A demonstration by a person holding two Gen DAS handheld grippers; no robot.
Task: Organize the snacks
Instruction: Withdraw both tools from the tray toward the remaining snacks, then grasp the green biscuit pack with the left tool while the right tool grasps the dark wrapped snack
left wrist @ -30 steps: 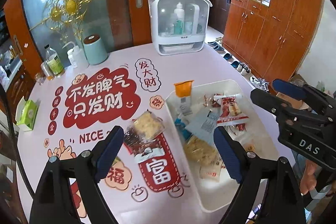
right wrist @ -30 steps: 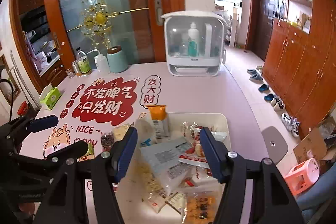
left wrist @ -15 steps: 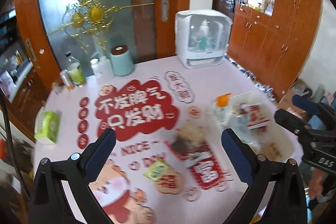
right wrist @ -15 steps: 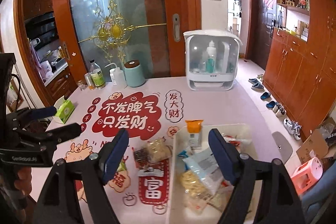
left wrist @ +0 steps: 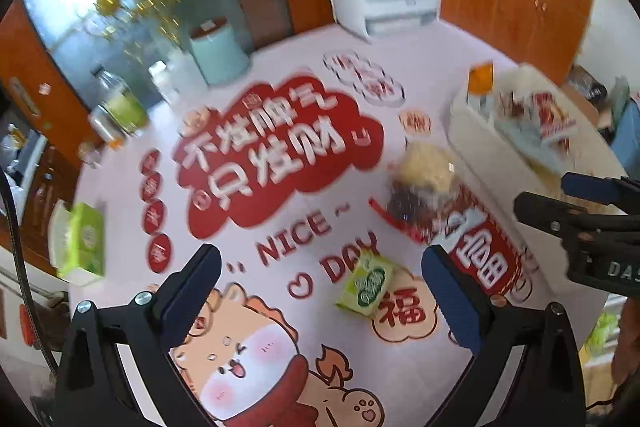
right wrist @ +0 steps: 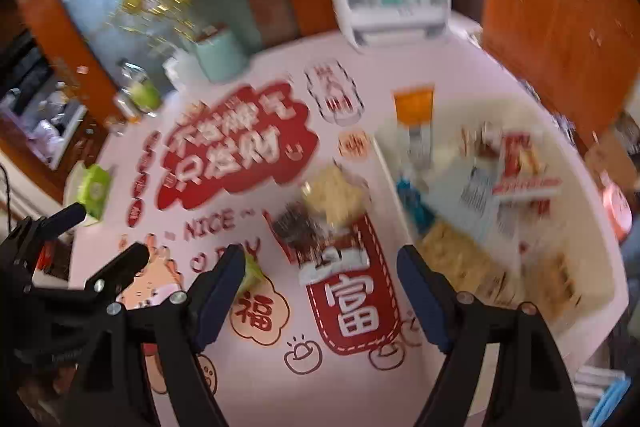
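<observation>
Both my tongs, left tongs (left wrist: 320, 291) and right tongs (right wrist: 320, 291), hang released and empty, having pulled back from the white bin (right wrist: 596, 195). Nearest lies a green packet (left wrist: 366, 285); farther, a clear snack bag (right wrist: 320, 211) waits mid-tabletop beside the bin's left wall, both unsorted.

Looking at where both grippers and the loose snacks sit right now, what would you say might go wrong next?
1. The small green packet lies apart from the clear snack bags, so it might get overlooked.
2. The white bin already looks crowded; added packets may slide out.
3. Both views are blurred, and the open left gripper and right gripper are close together, so they could collide.
</observation>
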